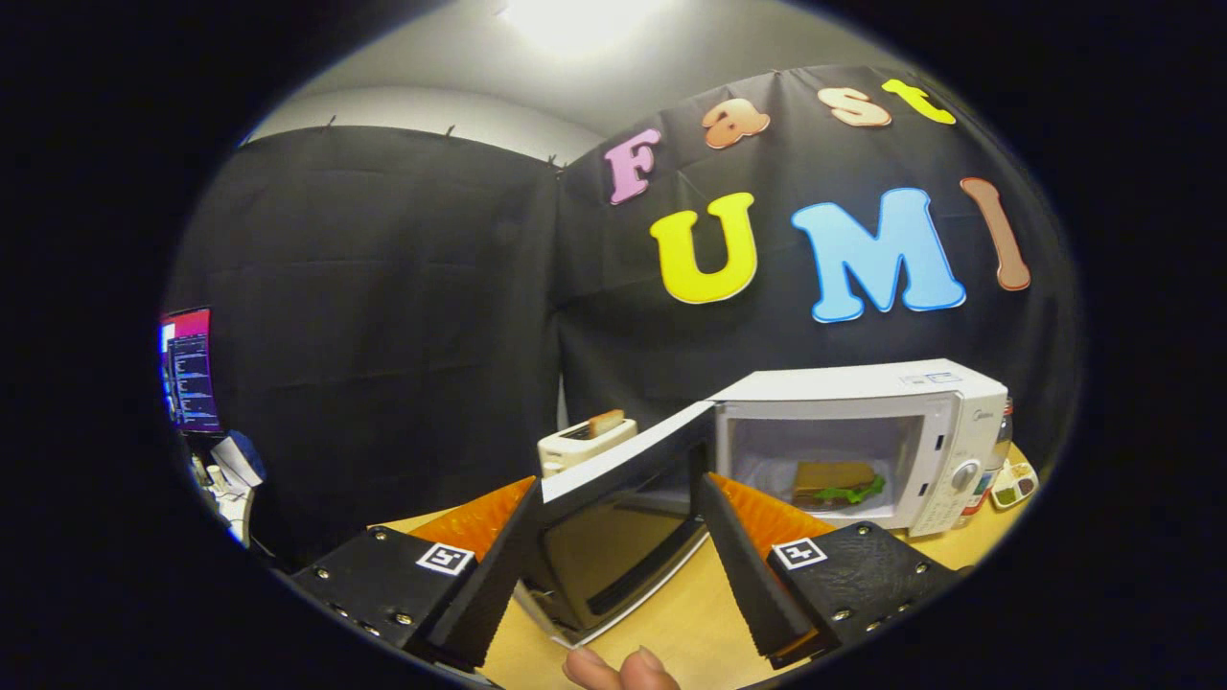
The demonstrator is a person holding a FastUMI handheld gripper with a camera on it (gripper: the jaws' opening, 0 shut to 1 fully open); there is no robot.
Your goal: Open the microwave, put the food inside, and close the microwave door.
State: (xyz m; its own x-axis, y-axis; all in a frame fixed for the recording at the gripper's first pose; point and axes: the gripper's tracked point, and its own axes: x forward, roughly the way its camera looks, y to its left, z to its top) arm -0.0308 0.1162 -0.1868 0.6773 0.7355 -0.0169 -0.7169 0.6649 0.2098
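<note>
1. I am seeing the sandwich (832,483) lying on the floor of the microwave (868,446) cavity, green leaf poking out of its near edge; its back part is fading into the cavity's shadow.
2. The microwave is sitting on the counter (690,623), beyond and to the right of the claw (613,513), and its door (618,522) is standing wide open, swinging out toward me.
3. The door's free edge is reaching in between the claw's two fingers, which are standing well apart; I cannot tell whether either finger is touching it, since the fingers are covering the door's sides.
4. The door's lower corner is hidden behind the left finger, and the window is reflecting too darkly to read through.
5. Behind the door a toaster (585,441) is showing, a slice of bread (606,422) sticking up from it; its lower body is cut off by the door.
6. Right of the microwave, a bottle (1000,446) and a small tray (1014,484) are peeking out, mostly hidden.
7. Fingertips of a hand (621,669) are showing below the claw.
</note>
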